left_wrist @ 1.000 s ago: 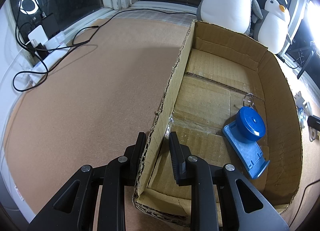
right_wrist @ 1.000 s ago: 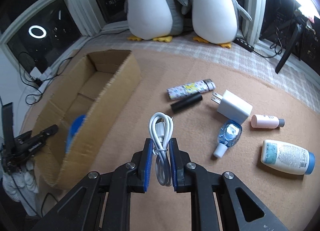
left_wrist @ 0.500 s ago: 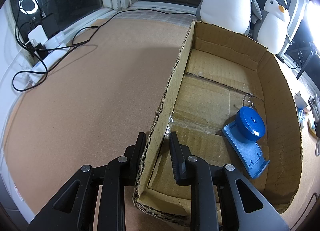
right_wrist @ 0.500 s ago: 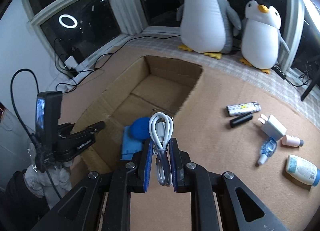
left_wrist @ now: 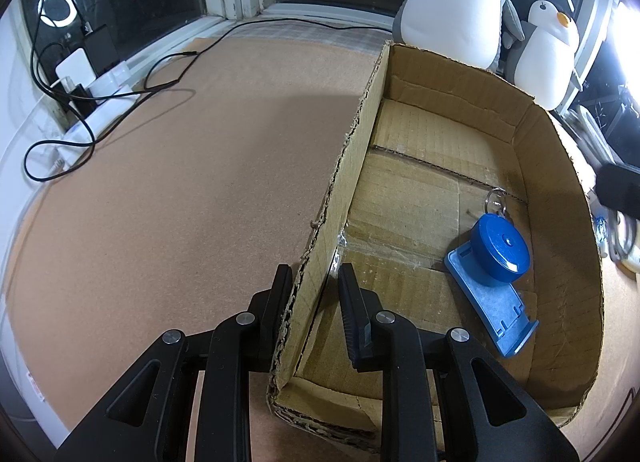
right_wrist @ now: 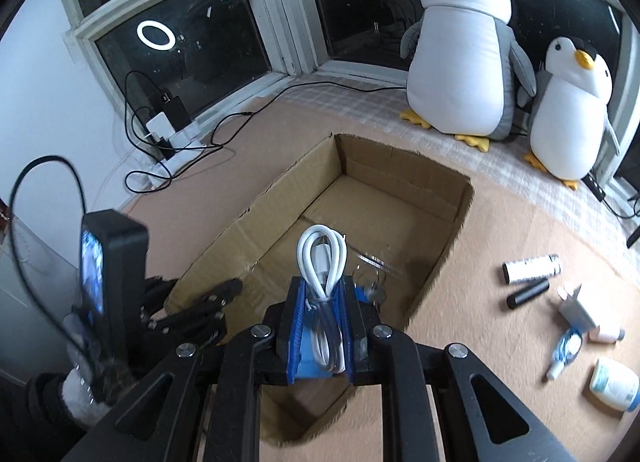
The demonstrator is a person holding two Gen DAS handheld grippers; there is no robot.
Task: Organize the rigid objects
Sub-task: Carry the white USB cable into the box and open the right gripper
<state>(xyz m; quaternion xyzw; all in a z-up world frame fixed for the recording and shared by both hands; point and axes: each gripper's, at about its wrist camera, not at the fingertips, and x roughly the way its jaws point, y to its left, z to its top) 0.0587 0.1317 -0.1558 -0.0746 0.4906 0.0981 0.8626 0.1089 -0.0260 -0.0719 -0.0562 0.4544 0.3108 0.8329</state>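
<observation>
Cardboard makes up the open box (left_wrist: 460,166) on the cork-brown desk (left_wrist: 180,182), and the left tongs (left_wrist: 312,290) pinch its near side wall, one finger outside and one inside the box. On the box floor lie a blue round tape measure (left_wrist: 500,248) with a key ring, resting on one end of a flat blue phone stand (left_wrist: 490,302), both close to the far side wall.

From the right wrist view, the right tongs (right_wrist: 322,302) are closed on a coiled white cable (right_wrist: 322,258), whose loop sticks up beyond the blue-padded fingers (right_wrist: 298,326). The cable hangs above the open box, over its near half.

On the desk to the right of the box, well apart from it, sit a patterned white lighter (right_wrist: 532,268), a black tube (right_wrist: 528,293), a white charger plug (right_wrist: 576,310), a small pink bottle (right_wrist: 606,332), a small clear blue bottle (right_wrist: 564,350) and a white bottle with a blue cap (right_wrist: 614,384).

Two plush penguins (right_wrist: 464,62) stand by the window behind the box. A power strip with plugged-in cords (right_wrist: 168,130) lies at the desk's far left edge.
</observation>
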